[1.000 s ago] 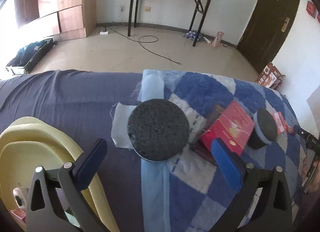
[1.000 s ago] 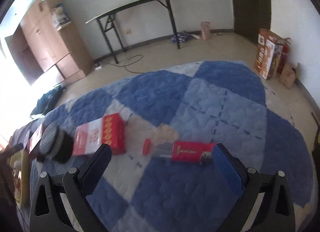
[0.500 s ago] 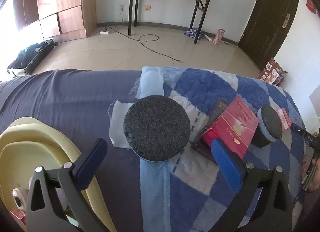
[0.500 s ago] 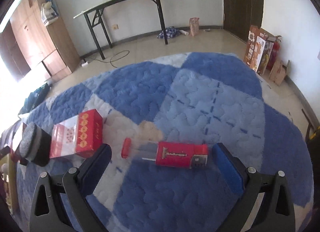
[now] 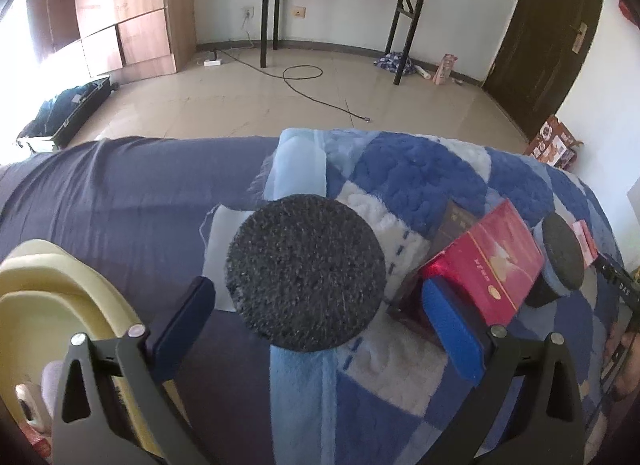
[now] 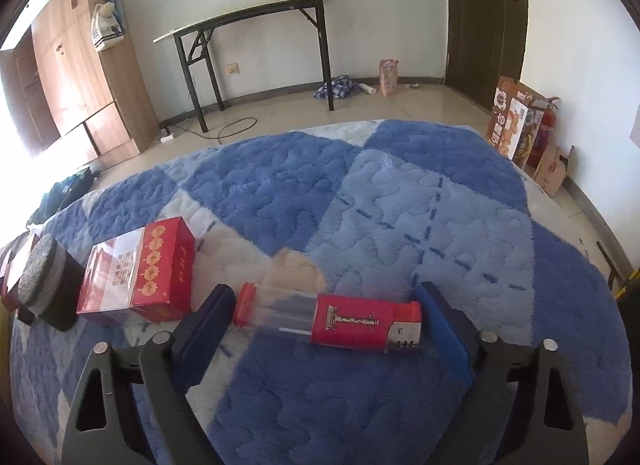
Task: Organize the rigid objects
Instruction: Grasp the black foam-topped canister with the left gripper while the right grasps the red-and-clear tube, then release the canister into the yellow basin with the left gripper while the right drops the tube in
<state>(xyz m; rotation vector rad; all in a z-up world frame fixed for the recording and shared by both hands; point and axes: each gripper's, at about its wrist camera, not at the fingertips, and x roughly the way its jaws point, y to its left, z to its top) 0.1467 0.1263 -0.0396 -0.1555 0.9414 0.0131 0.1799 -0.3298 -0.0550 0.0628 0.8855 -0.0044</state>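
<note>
The razor pack (image 6: 332,323), a clear tube with red cap and red card, lay on its side on the blue-and-white blanket (image 6: 400,205), between the spread fingers of the right tool (image 6: 324,329), touching neither as far as could be told. Left of it stood one red box (image 6: 140,277), and beside that a black jar (image 6: 50,293) with a grey gritty lid, partly cut off by the frame edge. In the left view a large black disc (image 5: 306,279) sat between the wide-open fingers of the left tool (image 5: 320,317), hiding the blanket beneath; whether it was touched could not be told. A second red box (image 5: 492,265) leaned on a dark brown box (image 5: 452,225) mostly hidden under it, and the right fingertip covered their near corner. So two red boxes and two dark round things were counted, perhaps fewer if shared between views. A cream tub (image 5: 48,297) sat at the lower left, its contents blurred. On the floor beyond stood a folding table (image 6: 248,17), a wardrobe (image 6: 80,77) and a dark door (image 6: 484,13).
</note>
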